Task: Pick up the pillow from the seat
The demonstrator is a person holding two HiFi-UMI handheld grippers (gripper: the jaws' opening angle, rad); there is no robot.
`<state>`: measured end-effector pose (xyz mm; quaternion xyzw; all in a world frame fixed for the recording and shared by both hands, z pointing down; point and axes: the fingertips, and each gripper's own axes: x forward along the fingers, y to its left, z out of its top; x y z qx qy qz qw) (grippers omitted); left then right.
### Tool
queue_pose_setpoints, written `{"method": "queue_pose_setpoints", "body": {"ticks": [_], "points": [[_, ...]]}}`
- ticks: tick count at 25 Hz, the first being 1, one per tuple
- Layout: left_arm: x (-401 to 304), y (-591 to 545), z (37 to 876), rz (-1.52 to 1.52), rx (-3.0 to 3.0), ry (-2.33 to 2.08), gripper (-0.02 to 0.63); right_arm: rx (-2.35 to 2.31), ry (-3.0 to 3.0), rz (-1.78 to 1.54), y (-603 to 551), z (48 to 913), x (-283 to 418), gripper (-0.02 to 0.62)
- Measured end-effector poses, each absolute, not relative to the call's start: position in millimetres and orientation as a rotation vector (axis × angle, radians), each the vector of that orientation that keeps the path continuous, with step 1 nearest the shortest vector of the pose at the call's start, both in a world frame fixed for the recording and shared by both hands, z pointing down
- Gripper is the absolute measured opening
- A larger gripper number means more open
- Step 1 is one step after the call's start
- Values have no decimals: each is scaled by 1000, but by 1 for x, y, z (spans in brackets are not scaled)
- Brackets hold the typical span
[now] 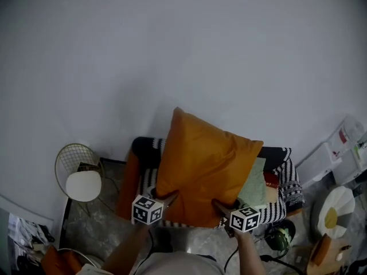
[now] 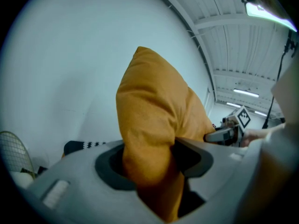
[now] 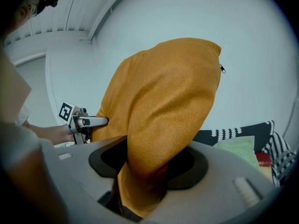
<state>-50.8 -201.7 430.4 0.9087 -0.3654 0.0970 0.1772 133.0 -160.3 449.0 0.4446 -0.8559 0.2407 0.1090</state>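
The head view looks steeply down from above, while both gripper views closely face the shared orange pillow (image 1: 200,165).

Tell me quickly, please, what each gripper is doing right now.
Left gripper: closed on the orange pillow.
Right gripper: closed on the same pillow.

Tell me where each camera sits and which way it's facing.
Head view: on the person's head, facing down at the orange pillow above the striped seat; both forearms show.
Left gripper view: on the left gripper, looking along its jaws clamped on the pillow.
Right gripper view: on the right gripper, likewise.
Shared: the pillow.
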Motion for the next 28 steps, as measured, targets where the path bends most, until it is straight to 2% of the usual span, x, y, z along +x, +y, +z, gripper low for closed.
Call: {"method": "queue_pose_setpoints", "body": {"ticks": [14, 28], "points": [[-12, -84, 431, 222, 2535, -1156, 236, 1190, -2586, 637, -61, 450, 175, 249], [-62, -34, 420, 162, 2505, -1243, 235, 1108, -2630, 563, -26, 435, 127, 249]]}}
